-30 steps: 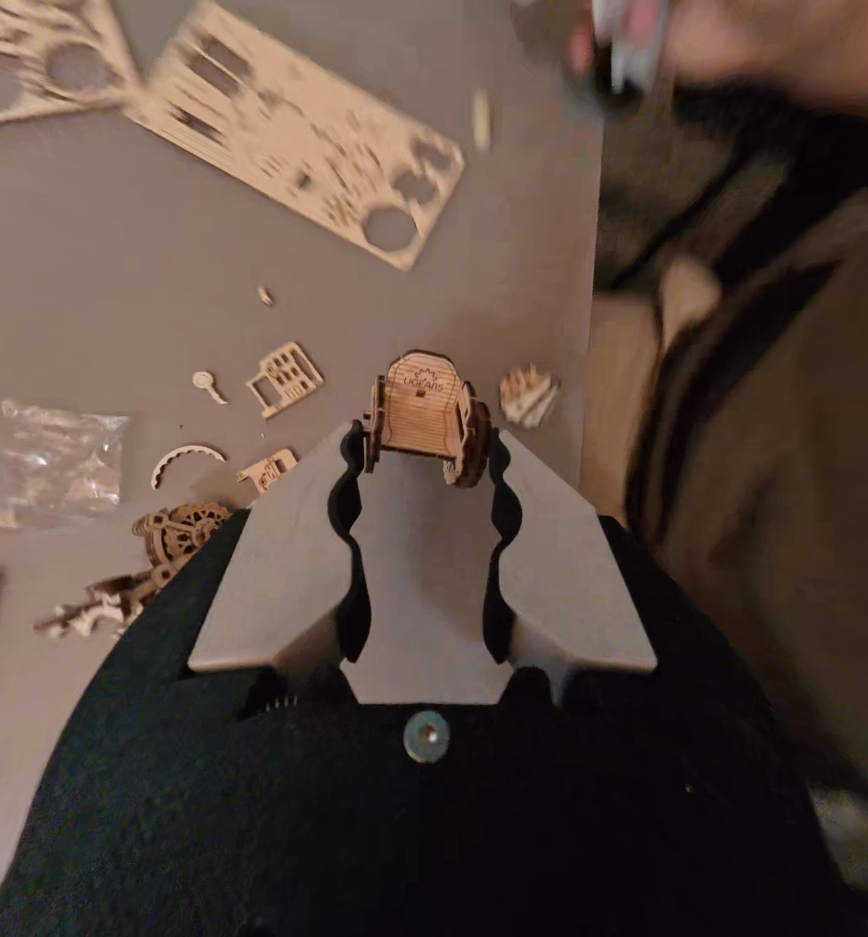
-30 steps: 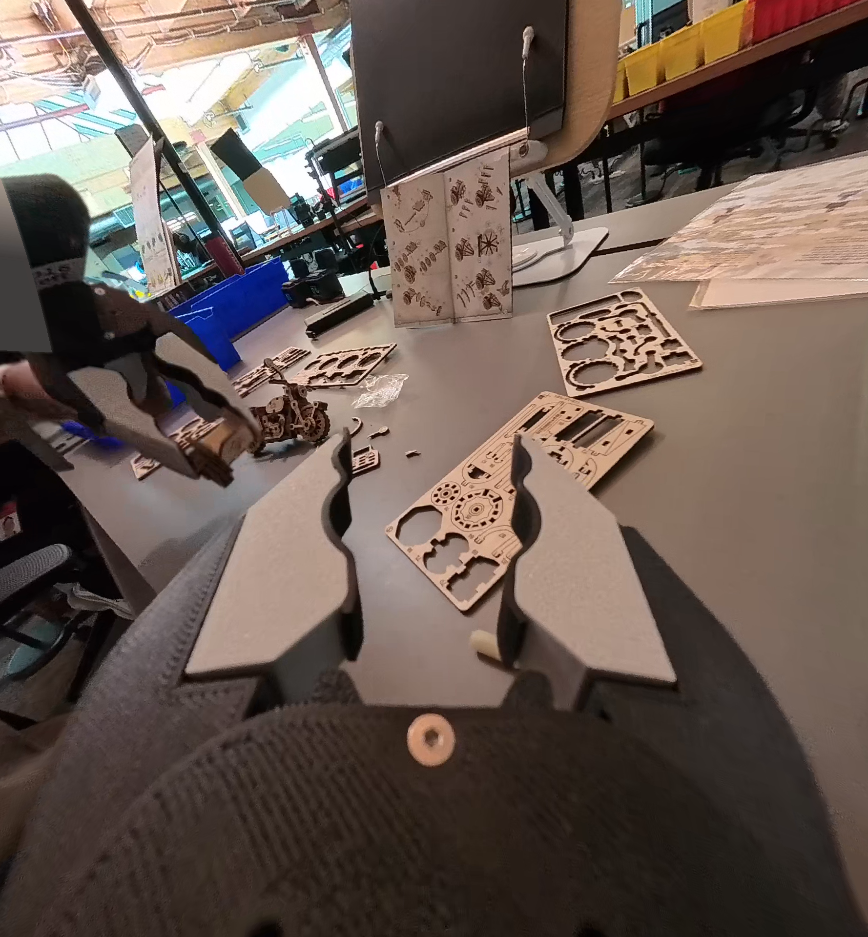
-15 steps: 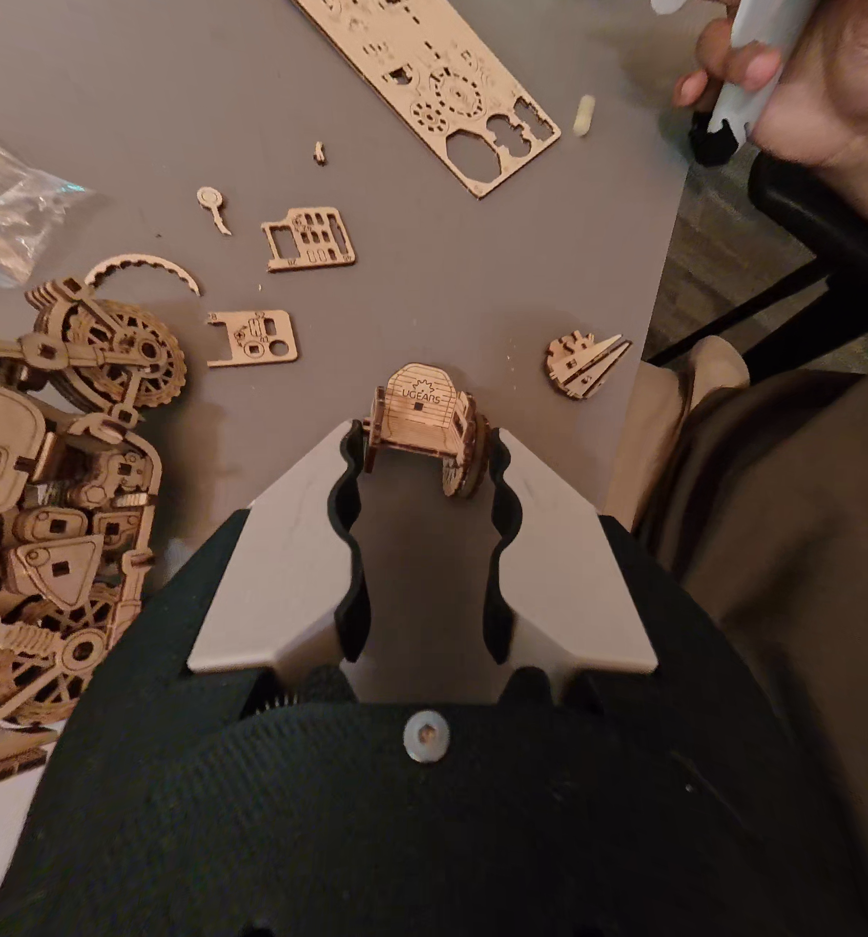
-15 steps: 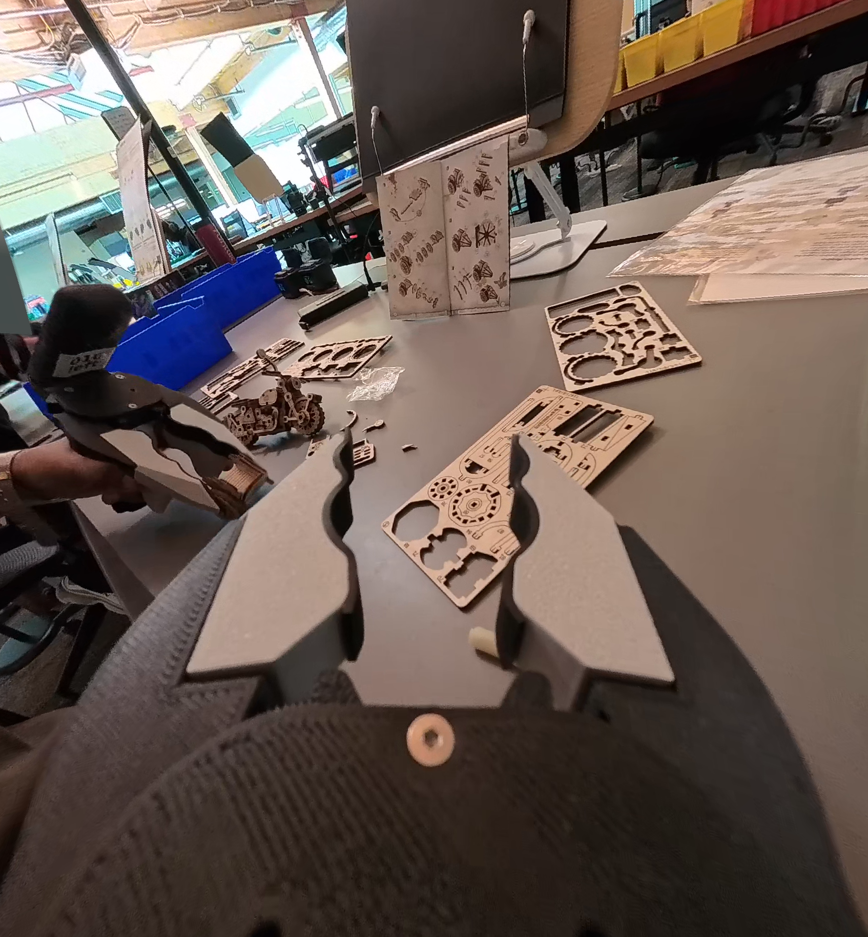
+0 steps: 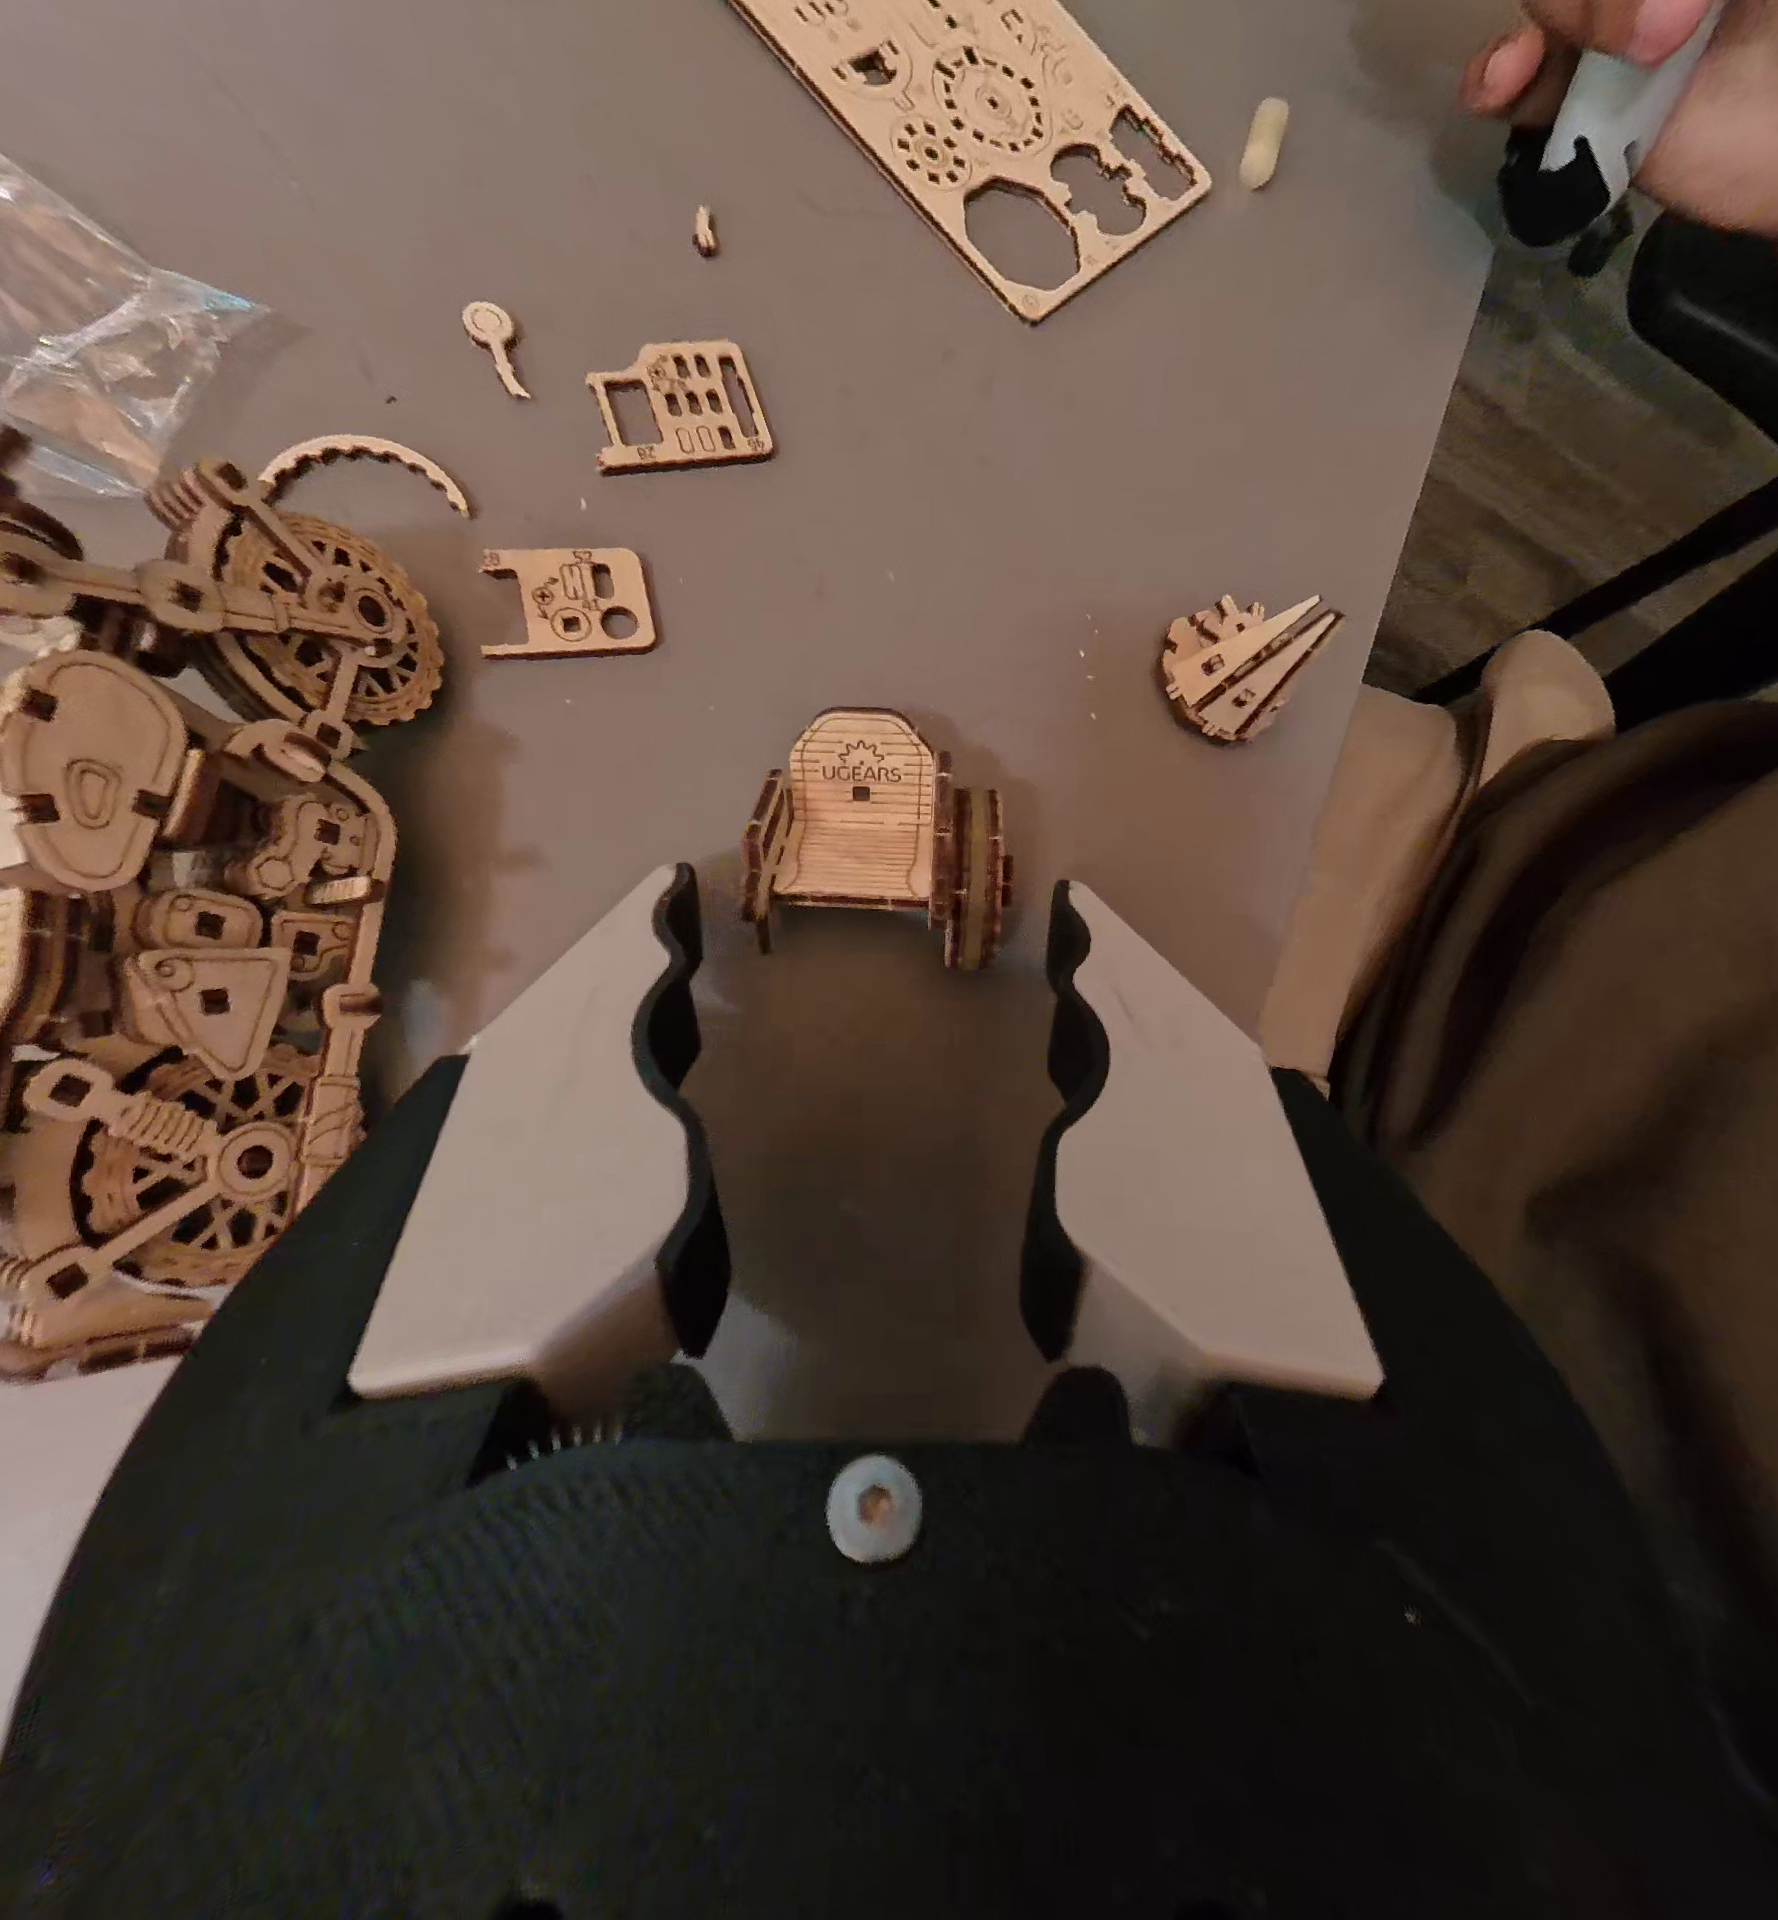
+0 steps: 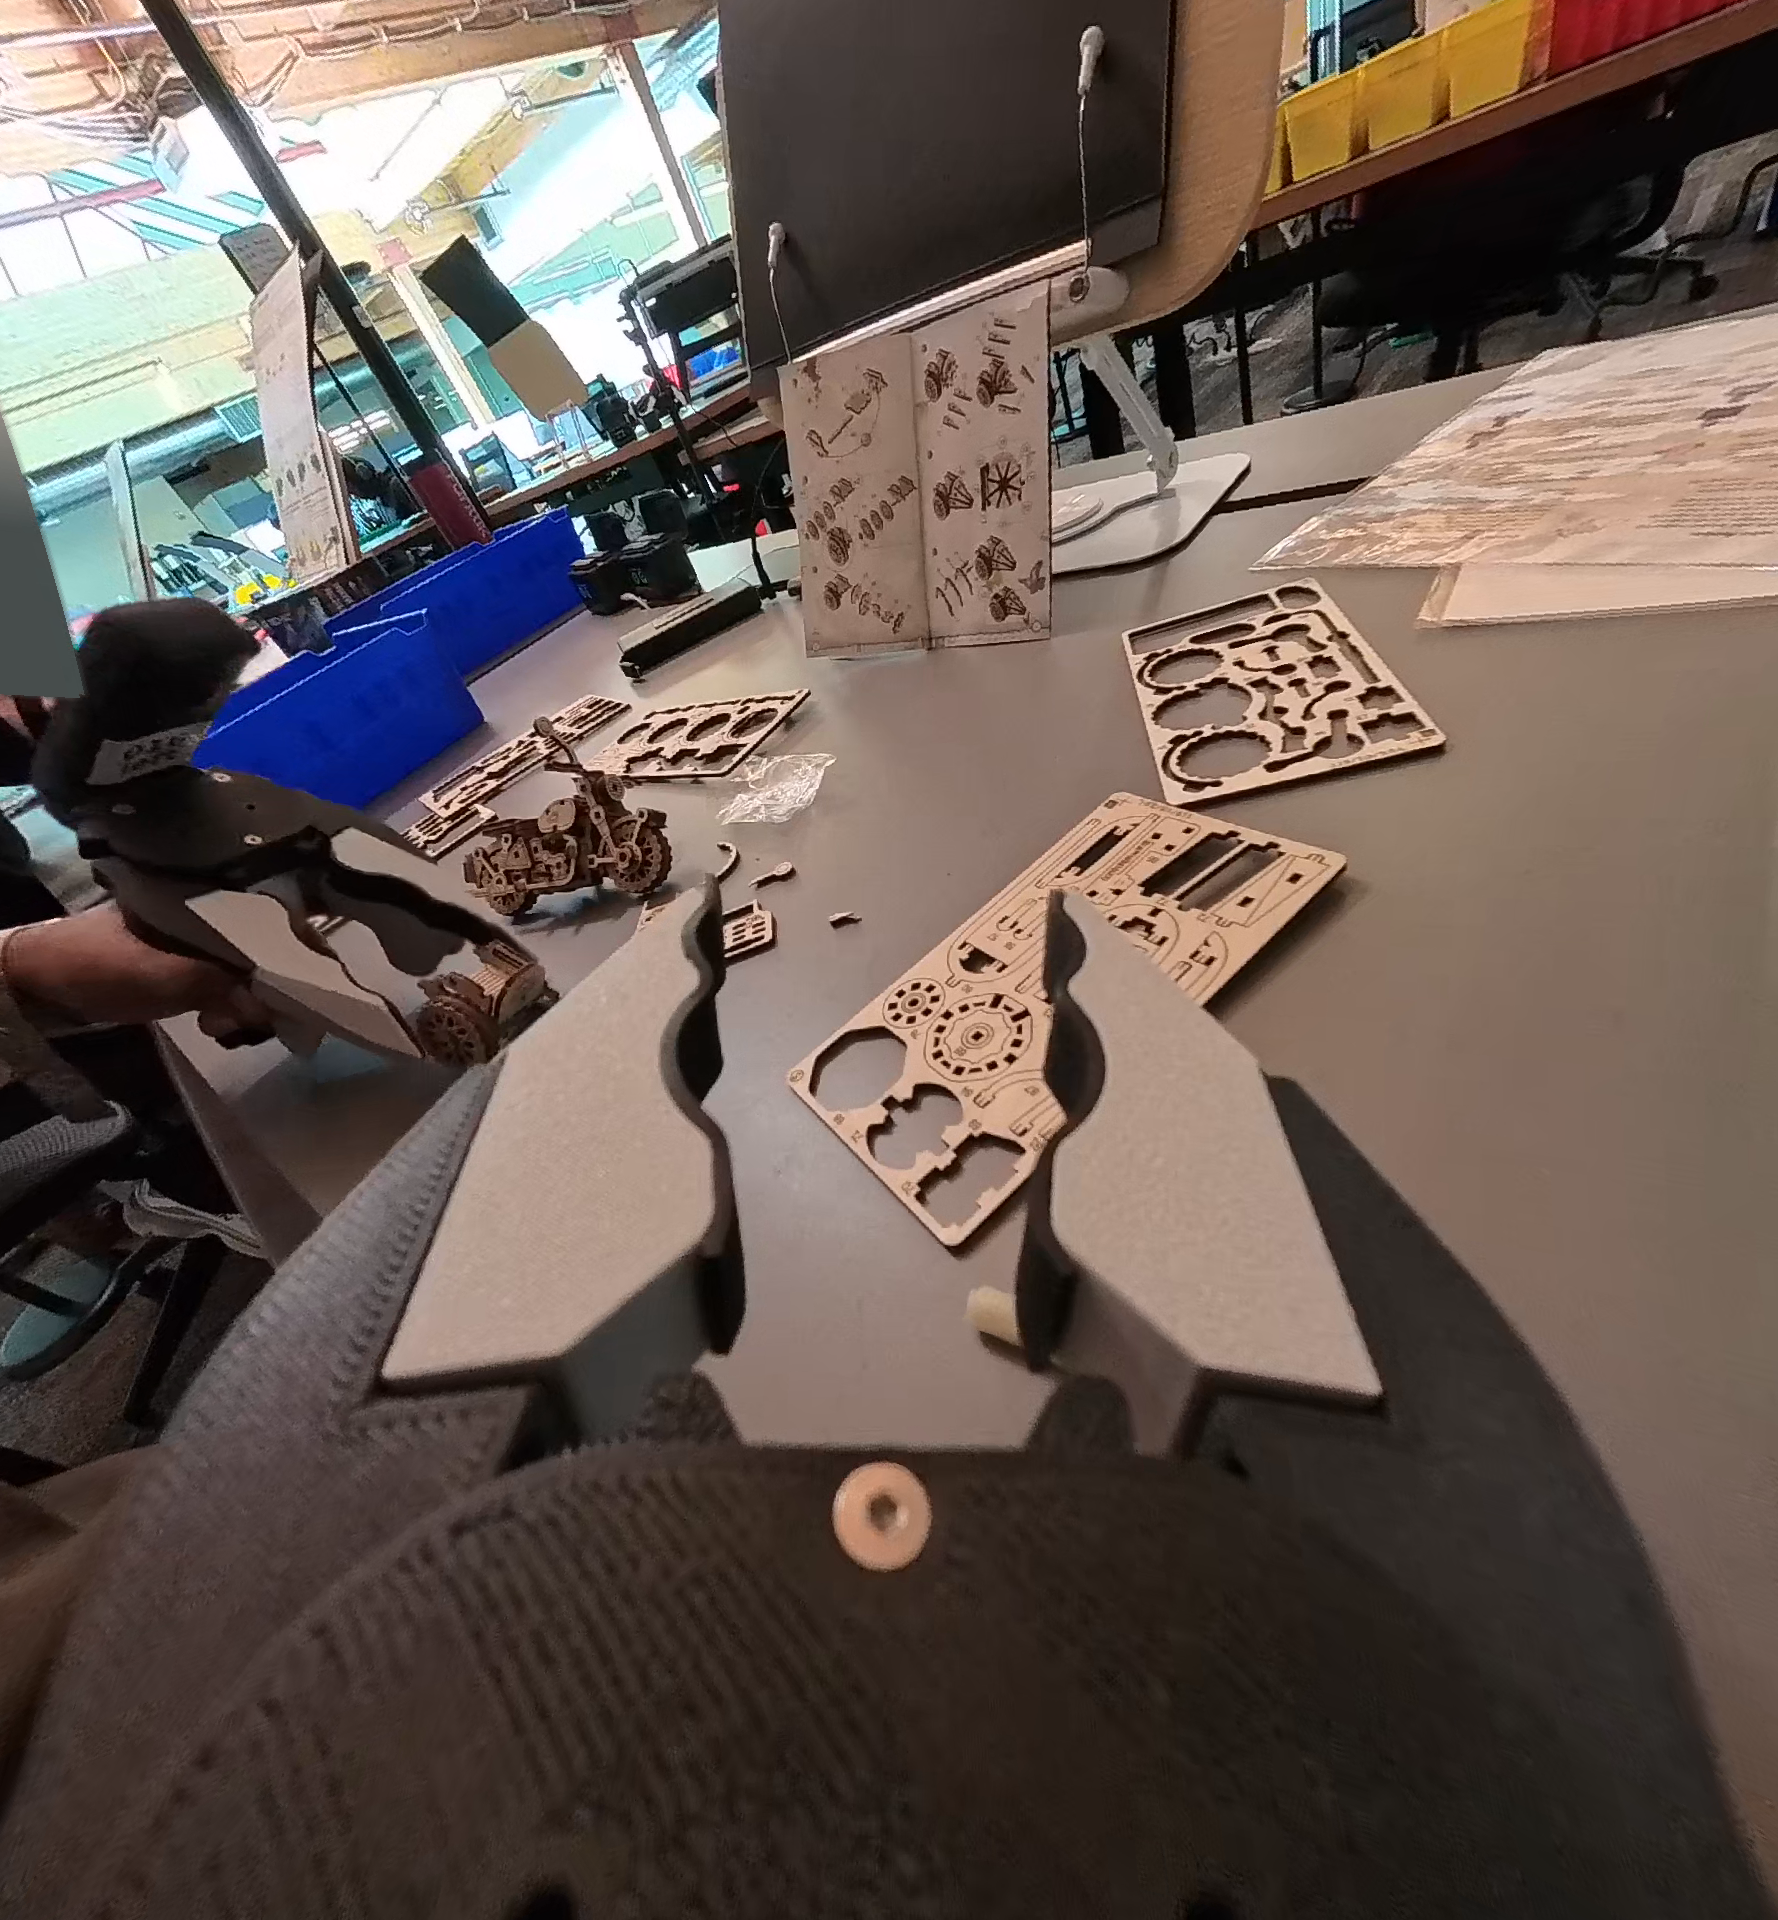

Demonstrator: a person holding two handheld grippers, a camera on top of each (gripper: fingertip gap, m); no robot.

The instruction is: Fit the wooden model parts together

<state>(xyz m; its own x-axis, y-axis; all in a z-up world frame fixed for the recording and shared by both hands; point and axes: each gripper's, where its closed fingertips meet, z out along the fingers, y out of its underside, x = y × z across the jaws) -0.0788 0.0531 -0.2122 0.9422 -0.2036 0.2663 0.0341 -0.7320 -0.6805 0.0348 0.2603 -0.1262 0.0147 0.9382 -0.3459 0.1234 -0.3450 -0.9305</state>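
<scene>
A small wooden sidecar with one wheel stands on the grey table, just beyond my left gripper's tips. My left gripper is open, and its fingers stand clear of the sidecar on both sides. The wooden motorcycle model lies to the left of it. In the right wrist view the left gripper rests low by the sidecar, with the motorcycle upright behind. My right gripper is open and empty above the table, over a punched wooden sheet.
Loose flat parts, a toothed arc, a small fan-shaped assembly and a clear bag lie about. The table edge runs at the right, a person's lap beyond. More sheets, a booklet, blue bins. The left gripper's tips are roughly 25 cm from the right gripper's. From the left gripper's tips to the motorcycle is close to 7 cm. Seen from the left wrist view as well.
My left gripper moved down and toward the motorcycle, then opened and let go of the sidecar, which now stands on the table. My right gripper has barely moved.
</scene>
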